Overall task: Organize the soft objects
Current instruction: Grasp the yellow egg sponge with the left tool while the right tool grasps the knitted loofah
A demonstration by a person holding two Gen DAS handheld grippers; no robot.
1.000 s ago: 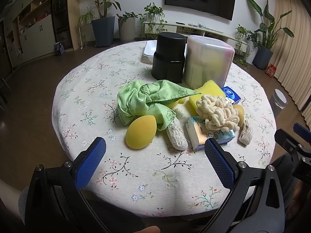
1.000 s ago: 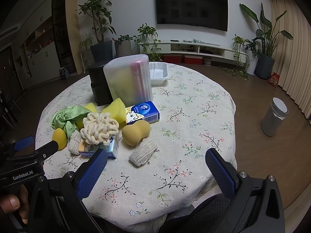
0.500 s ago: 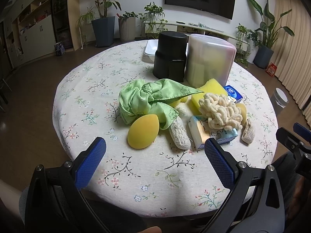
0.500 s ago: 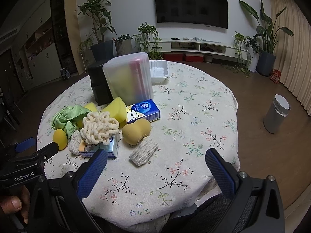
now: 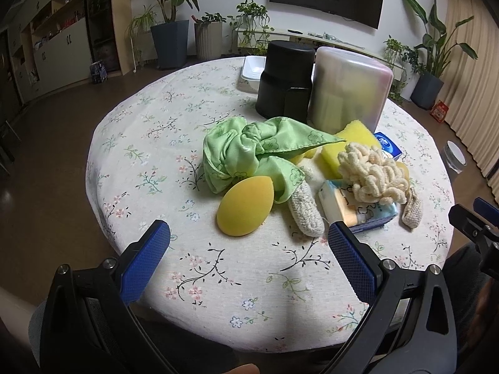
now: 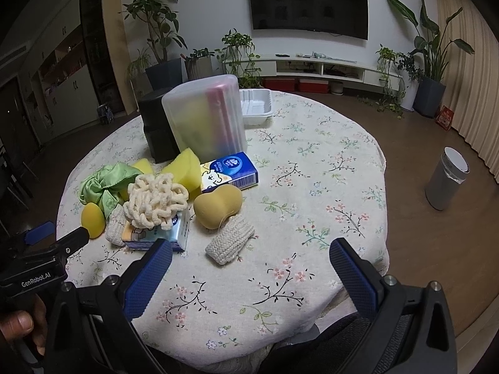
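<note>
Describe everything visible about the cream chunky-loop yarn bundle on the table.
The cream yarn bundle is a soft, tangled clump of thick looped cords, plush or chenille by its look. It sits slumped on top of a tissue packet, overhanging it slightly, in front of a yellow sponge. A tan gourd-shaped sponge lies just beside it. Neither hand-held gripper touches it.

Bare tablecloth right; soft pile crowds centre; containers behind

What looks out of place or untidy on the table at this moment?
The soft things lie in a loose heap: the cream chenille bundle sits atop a tissue pack, and the green cloth is crumpled and drapes over the yellow egg sponge. Nothing looks spilled or damaged.
</note>
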